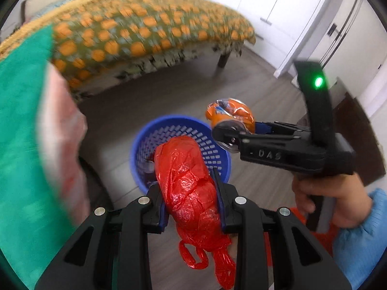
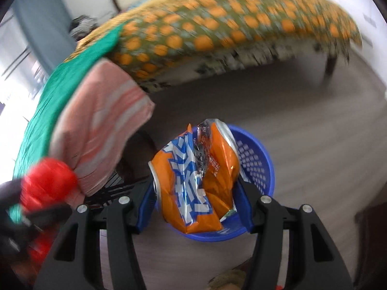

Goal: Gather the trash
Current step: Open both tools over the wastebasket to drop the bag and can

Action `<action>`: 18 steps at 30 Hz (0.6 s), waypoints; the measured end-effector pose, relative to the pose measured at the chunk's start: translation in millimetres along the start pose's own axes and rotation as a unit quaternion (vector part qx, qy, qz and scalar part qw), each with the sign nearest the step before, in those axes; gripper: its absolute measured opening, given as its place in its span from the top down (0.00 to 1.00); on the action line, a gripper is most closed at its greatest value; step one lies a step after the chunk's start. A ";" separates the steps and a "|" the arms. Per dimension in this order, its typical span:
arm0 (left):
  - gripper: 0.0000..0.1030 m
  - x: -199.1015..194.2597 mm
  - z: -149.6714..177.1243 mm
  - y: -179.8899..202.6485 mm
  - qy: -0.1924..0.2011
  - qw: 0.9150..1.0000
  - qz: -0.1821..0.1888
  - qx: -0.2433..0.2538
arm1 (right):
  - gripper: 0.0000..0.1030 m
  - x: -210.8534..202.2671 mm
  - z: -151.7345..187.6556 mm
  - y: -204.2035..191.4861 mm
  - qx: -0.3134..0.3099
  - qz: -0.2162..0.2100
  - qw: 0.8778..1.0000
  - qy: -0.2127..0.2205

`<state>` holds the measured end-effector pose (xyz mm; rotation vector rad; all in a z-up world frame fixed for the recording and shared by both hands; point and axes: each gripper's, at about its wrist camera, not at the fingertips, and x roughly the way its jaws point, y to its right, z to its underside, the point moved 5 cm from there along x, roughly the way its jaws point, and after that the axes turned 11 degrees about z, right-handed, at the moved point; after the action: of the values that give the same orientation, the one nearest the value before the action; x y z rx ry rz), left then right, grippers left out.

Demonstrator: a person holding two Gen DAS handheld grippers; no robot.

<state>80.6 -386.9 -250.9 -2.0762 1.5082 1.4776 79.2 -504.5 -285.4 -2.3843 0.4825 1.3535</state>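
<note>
My left gripper (image 1: 192, 200) is shut on a crumpled red plastic bag (image 1: 188, 188) and holds it above the near rim of a blue perforated basket (image 1: 169, 133) on the floor. The bag's handles hang below the jaws. My right gripper (image 2: 194, 193) is shut on a crushed orange and blue drink can (image 2: 193, 178) above the same blue basket (image 2: 256, 159). In the left wrist view the right gripper (image 1: 232, 130) holds the can (image 1: 229, 113) over the basket's right rim. The red bag (image 2: 48, 178) shows blurred at the left of the right wrist view.
A bed with an orange-dotted green cover (image 1: 145, 31) stands behind the basket on a grey wood floor (image 1: 254, 91). Green cloth (image 1: 21, 120) and a pink striped cloth (image 2: 101, 130) hang at the left. White cupboard doors (image 1: 285, 4) stand at the back right.
</note>
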 end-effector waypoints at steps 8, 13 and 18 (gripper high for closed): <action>0.69 119.8 -10.3 -41.8 -0.037 0.998 -0.007 -0.055 | 0.42 82.1 6.1 52.0 0.094 -0.027 0.992 -0.085; 0.28 156.5 -9.7 -68.7 -0.052 0.994 -0.021 -0.090 | 0.22 119.6 15.0 71.4 0.131 -0.031 0.985 -0.112; 0.24 136.6 -11.5 -75.9 -0.025 0.992 -0.047 -0.111 | 0.14 111.7 10.0 85.6 0.147 -0.016 0.984 -0.098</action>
<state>146.9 -443.0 -381.2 -2.1794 1.2589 1.7161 86.6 -588.2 -398.8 -1.9919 0.5440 1.3775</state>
